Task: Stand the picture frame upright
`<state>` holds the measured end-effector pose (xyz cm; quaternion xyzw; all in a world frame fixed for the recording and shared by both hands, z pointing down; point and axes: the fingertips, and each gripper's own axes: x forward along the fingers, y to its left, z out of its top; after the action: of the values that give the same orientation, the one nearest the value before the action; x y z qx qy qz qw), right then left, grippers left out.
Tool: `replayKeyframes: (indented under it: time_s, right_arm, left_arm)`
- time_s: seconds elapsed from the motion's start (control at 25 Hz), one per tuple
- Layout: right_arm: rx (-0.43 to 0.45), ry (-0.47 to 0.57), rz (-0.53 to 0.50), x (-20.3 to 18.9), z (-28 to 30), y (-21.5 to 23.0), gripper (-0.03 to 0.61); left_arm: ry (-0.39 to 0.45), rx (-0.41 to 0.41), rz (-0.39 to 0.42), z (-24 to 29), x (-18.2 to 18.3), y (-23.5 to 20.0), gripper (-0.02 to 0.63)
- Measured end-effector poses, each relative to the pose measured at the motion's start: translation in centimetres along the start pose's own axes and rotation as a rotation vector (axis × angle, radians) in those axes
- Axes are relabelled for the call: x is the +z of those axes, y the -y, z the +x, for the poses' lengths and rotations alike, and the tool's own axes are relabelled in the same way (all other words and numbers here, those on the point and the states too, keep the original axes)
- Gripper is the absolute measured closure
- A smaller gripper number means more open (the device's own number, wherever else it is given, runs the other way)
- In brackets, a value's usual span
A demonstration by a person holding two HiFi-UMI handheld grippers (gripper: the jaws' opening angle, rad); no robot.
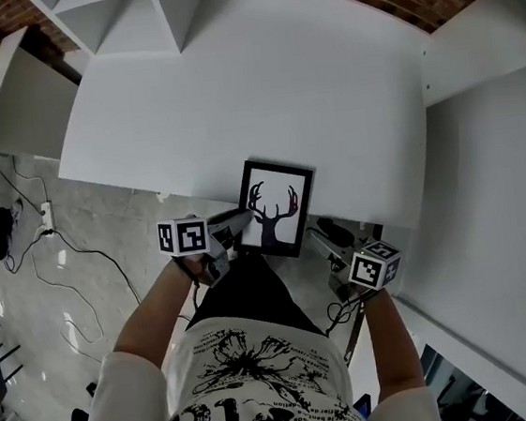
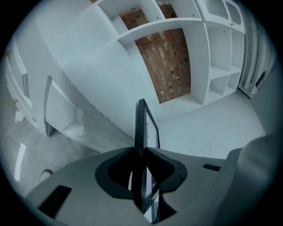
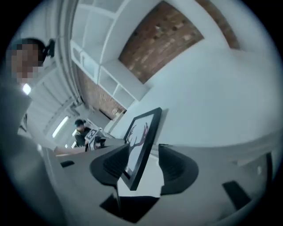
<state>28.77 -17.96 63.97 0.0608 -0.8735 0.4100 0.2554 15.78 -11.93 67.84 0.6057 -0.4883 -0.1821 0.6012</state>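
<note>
Holding item: left gripper (image 1: pixel 242 222), jaws clamped on the left side edge of the picture frame (image 1: pixel 278 207). In the left gripper view the frame (image 2: pixel 142 128) appears edge-on, rising straight up out of the gripper (image 2: pixel 142 152), with both dark pads (image 2: pixel 161 165) pressed against it from either side.

Item held: picture frame, black border, white print with a dark antlered deer head. Location: near edge of the white table (image 1: pixel 258 83), just in front of the person, between the two grippers. It is lifted off its back and tilted, and its picture face remains visible from above.

Second tool: right gripper (image 1: pixel 321 238), at the frame's right side. In the right gripper view the jaws stand well apart around the gripper's centre (image 3: pixel 143 152). A lower corner of the frame (image 3: pixel 143 137) sits in the gap, close to the left ribbed pad (image 3: pixel 116 164) and clear of the right one, so it is not clasped. Whether the frame touches the left pad cannot be told.

Surroundings: white shelving (image 2: pixel 221 57) at the far side of the table, a brick wall (image 2: pixel 168 62) behind it, and cables (image 1: pixel 60 247) on the pale floor to the left.
</note>
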Motion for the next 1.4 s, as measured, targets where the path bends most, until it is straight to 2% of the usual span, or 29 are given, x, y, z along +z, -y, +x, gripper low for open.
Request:
replayKeyframes:
  time_s: [0.08,0.2,0.36,0.56,0.72,0.88,1.04,1.24,1.4]
  right_arm:
    - [0.069,0.003,0.164,-1.0,0.6,0.8,0.399]
    - [0.154,0.028,0.290,-1.1,1.7,0.8,0.399]
    - [0.222,-0.009,0.351,-0.8,3.1,0.7,0.399]
    - [0.276,-0.066,0.388,-0.9,4.3,-0.4,0.486]
    - [0.307,-0.071,0.399,-0.8,4.5,0.0,0.497]
    - [0.316,-0.072,0.375,-1.0,4.5,-0.4,0.500]
    - [0.326,-0.103,0.395,-0.8,3.9,-1.3,0.500]
    - [0.373,-0.162,0.273,0.4,3.3,-2.5,0.502]
    - [0.414,-0.176,0.203,2.4,3.1,-4.9,0.503]
  left_arm:
    - [-0.002,-0.005,0.003,-0.3,-0.1,-0.1,0.523]
    - [-0.009,-0.007,0.014,-0.5,-0.1,-0.2,0.523]
    - [-0.007,-0.002,0.033,0.1,0.0,-0.1,0.522]
    - [-0.008,-0.015,0.067,-0.6,0.1,-0.3,0.522]
    - [-0.029,-0.051,0.055,-0.2,0.3,0.0,0.522]
    - [-0.044,-0.045,0.062,-0.6,-0.2,-0.3,0.523]
    - [-0.035,-0.096,0.053,-1.0,-0.3,1.0,0.523]
    - [-0.021,-0.102,0.123,-2.2,0.2,1.6,0.523]
    - [0.006,-0.139,0.148,-3.9,1.2,4.2,0.523]
